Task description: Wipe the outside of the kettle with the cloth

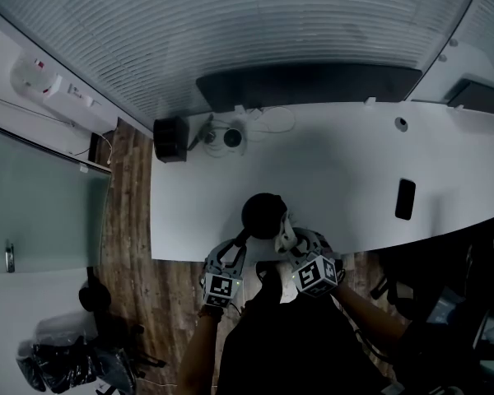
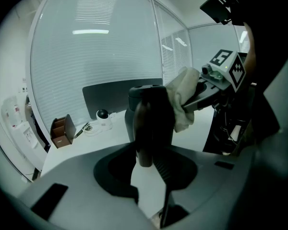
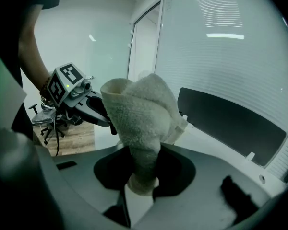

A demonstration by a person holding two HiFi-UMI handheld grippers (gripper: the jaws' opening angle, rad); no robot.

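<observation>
Left gripper is clenched on the dark handle of the kettle: its own view shows the handle standing between the jaws with the ribbed pad of the right-hand jaw against it. The right gripper is clamped on the pale terry cloth, whose lower end is pinched between its jaws while the rest bunches up above them. Seen from the head view, the black kettle sits at the 6 o'clock edge of the white table, just ahead of both marker cubes, with the left gripper reaching it from 7 o'clock and the right from 4 o'clock. In the left gripper view the cloth lies against the kettle's upper side at about 2 o'clock. Farther off on the table, a small dark box stands at the kettle's 11 o'clock near the far corner, a round white device with a loose cable sits at 12 o'clock, and a flat black slab lies at 3 o'clock, well apart from the kettle.
</observation>
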